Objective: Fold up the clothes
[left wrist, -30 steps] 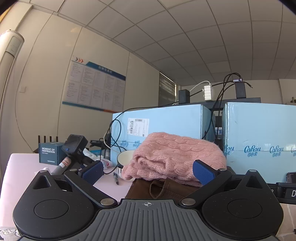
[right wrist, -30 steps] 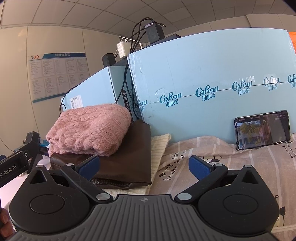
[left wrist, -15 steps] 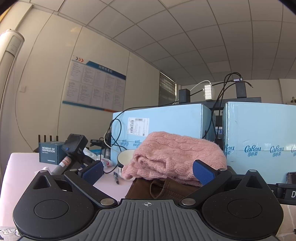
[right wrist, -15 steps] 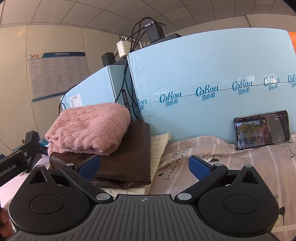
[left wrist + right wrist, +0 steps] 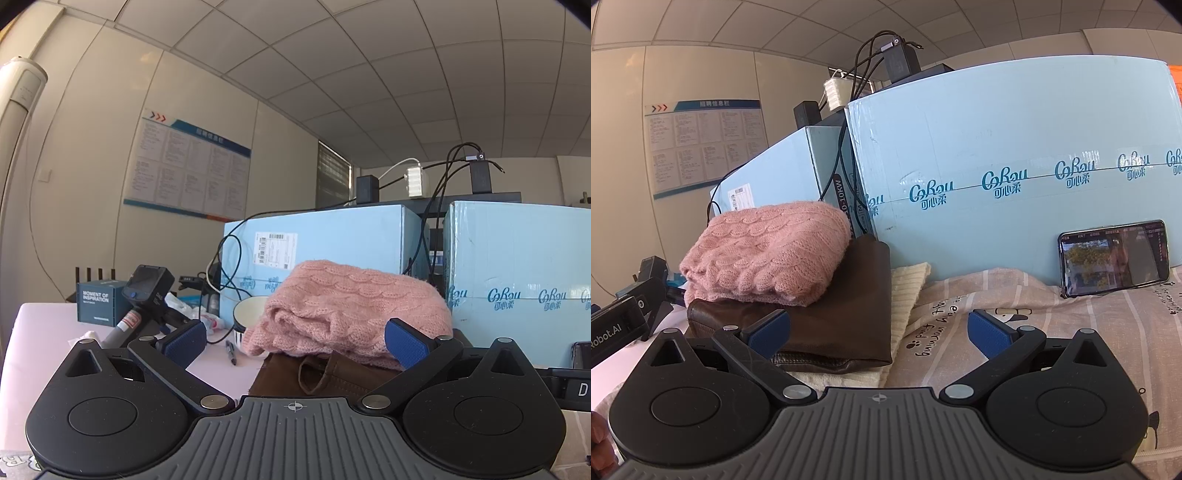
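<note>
Biggest things first: two large pale-blue cardboard boxes printed with blue logos (image 5: 1015,177) are stood along the back, filling the 12 to 3 o'clock part of the right wrist view. A striped, cartoon-printed beige bedsheet (image 5: 1052,321) is spread in front of them, from about 3 to 5 o'clock.

The folded stack of clothes is seen at about 10 o'clock in the right wrist view and dead centre in the left wrist view. A folded dark-brown leather-look garment (image 5: 849,317) is laid on a cream ribbed knit (image 5: 907,291), and a folded pink cable-knit sweater (image 5: 768,251) is sat on top of the brown one, touching it. So the pile is already folded up, pushed near the left box.

A black smartphone with a lit screen (image 5: 1113,258) is leaned against the right box at 2 o'clock, well apart from the clothes.

In the left wrist view a white bowl with a dark rim (image 5: 249,314) is found just beside the sweater at 9 o'clock of it, a black marker pen (image 5: 231,347) is laid on the pale pink tabletop (image 5: 44,332) near it, and a small dark-teal box with white lettering (image 5: 98,301) is set further out at 9 o'clock.

The left gripper (image 5: 293,341) is held with its blue-padded jaws spread wide, nothing between them. Same deal for the right gripper (image 5: 877,330): jaws apart, nothing clamped, hovering low in front of the pile.
</note>
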Demonstrator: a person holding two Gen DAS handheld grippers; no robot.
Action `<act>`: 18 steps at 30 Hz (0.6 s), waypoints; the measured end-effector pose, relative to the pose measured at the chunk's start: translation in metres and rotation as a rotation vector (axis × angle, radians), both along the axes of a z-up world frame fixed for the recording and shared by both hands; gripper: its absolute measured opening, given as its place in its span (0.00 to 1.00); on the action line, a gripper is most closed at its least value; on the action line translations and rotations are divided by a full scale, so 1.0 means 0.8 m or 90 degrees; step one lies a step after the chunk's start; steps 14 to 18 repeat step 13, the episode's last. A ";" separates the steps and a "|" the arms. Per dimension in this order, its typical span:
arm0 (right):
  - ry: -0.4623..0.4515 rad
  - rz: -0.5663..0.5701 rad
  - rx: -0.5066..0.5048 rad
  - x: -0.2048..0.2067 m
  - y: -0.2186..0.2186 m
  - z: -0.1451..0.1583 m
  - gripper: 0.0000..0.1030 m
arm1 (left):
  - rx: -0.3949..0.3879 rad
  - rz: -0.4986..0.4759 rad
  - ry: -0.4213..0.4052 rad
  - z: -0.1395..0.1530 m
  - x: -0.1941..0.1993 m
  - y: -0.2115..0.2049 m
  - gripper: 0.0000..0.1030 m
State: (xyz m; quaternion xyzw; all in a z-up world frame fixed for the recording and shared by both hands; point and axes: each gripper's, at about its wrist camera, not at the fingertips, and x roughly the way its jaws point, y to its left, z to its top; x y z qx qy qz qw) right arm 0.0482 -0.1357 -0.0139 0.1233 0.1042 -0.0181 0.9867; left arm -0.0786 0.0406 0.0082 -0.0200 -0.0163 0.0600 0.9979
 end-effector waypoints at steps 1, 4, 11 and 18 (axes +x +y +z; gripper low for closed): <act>0.000 0.000 0.000 0.000 0.000 0.000 1.00 | 0.000 0.000 0.000 0.000 0.000 0.000 1.00; 0.000 0.000 0.000 0.000 0.000 0.000 1.00 | 0.000 0.000 0.000 0.000 0.000 0.000 1.00; 0.001 0.000 -0.001 0.000 0.000 -0.001 1.00 | 0.001 -0.001 0.000 0.000 0.001 0.001 1.00; 0.001 0.000 -0.001 0.000 0.000 -0.001 1.00 | 0.001 -0.001 0.000 0.000 0.001 0.001 1.00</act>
